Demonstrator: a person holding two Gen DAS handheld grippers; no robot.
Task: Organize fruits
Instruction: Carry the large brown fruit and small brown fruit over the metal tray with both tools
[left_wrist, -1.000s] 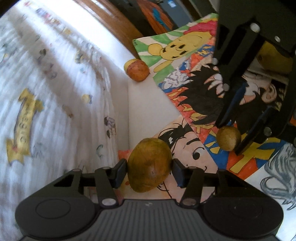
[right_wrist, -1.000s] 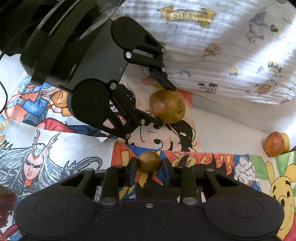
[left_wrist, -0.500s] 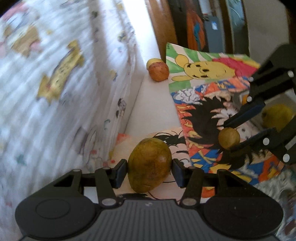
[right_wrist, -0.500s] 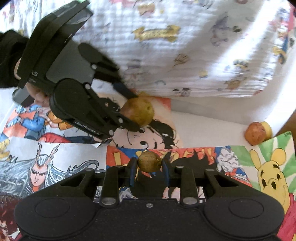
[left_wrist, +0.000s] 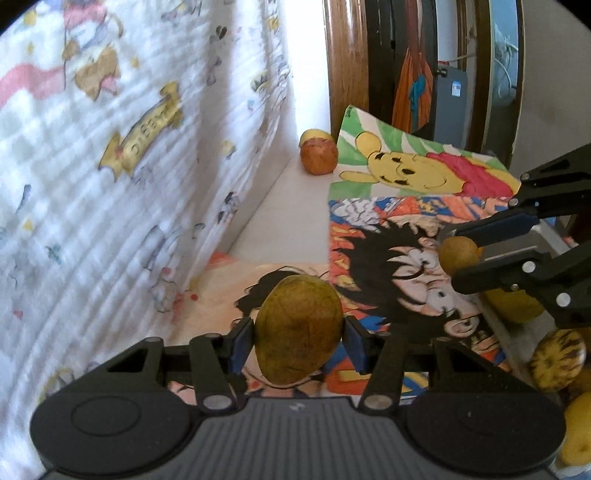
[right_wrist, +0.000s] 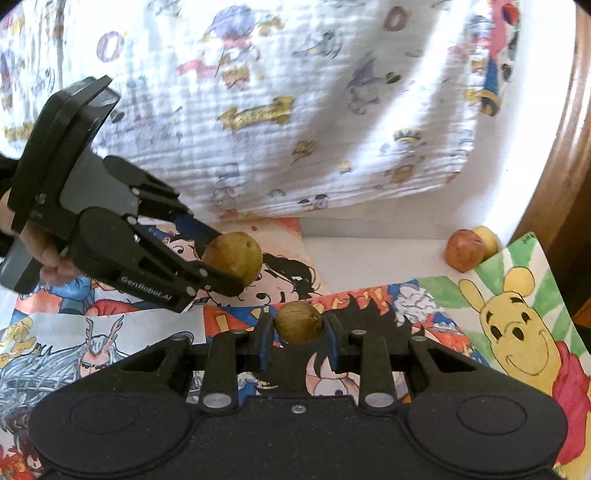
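Both grippers loaded. Our left gripper (left_wrist: 298, 341) is clamped on the big olive-brown fruit (left_wrist: 298, 334), carried above the cartoon drawings (left_wrist: 388, 236); our right gripper (right_wrist: 298, 345) is pinched on the small brown round fruit (right_wrist: 298, 322), also in the air over the drawings. Progress, as we judge it: mid-task, two fruits in transit, neither set down yet. A red fruit (left_wrist: 318, 158) and a yellow one (left_wrist: 314, 134) just behind it sit together in the far corner where the white surface (left_wrist: 291, 206) meets the printed cloth (left_wrist: 110, 184); we guess that's the gathering spot, can't confirm. More fruit waits at the right edge of the left view: a dark-striped yellow one (left_wrist: 557, 360) and plain yellow ones near it, so sorting is far from finished. Readable text: "GenRoboAI", roughly, printed on the left gripper's finger arm in the right view; the cloth's gold ribbon banner has lettering we can't make out reliably. A hand (right_wrist: 44, 258) holds the left gripper.
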